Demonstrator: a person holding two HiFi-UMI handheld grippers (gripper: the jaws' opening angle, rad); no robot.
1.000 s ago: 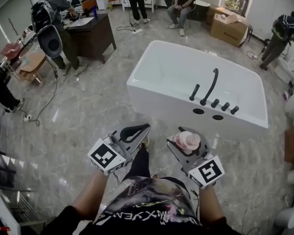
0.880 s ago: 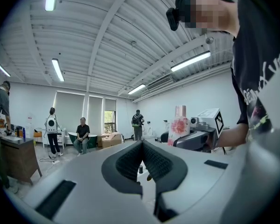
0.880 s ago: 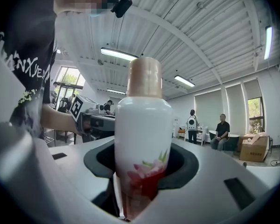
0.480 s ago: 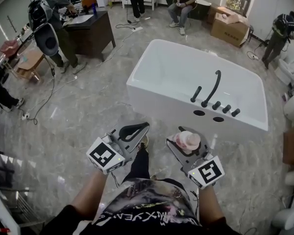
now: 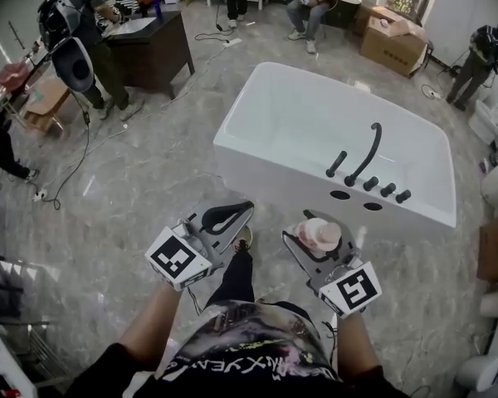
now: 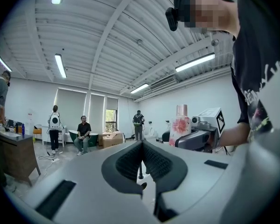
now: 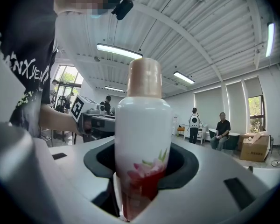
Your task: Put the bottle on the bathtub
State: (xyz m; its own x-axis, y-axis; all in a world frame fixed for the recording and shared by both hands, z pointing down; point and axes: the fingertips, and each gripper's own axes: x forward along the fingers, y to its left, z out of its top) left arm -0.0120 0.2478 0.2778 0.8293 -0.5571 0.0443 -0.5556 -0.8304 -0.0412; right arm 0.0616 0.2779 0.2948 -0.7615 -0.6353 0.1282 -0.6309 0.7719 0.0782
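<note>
Bottle pinched upright in right gripper, jaws clamped on its lower body. White body, pink-red flower print with green leaves low down, peach cap on top. Left gripper alongside, jaws pressed together, nothing between them. Both held over grey marble floor, close to the person's body, apart from the bathtub ahead. Bathtub white, rectangular; black faucet and black knobs on its near rim. Open cardboard box beyond, contents unclear.
</note>
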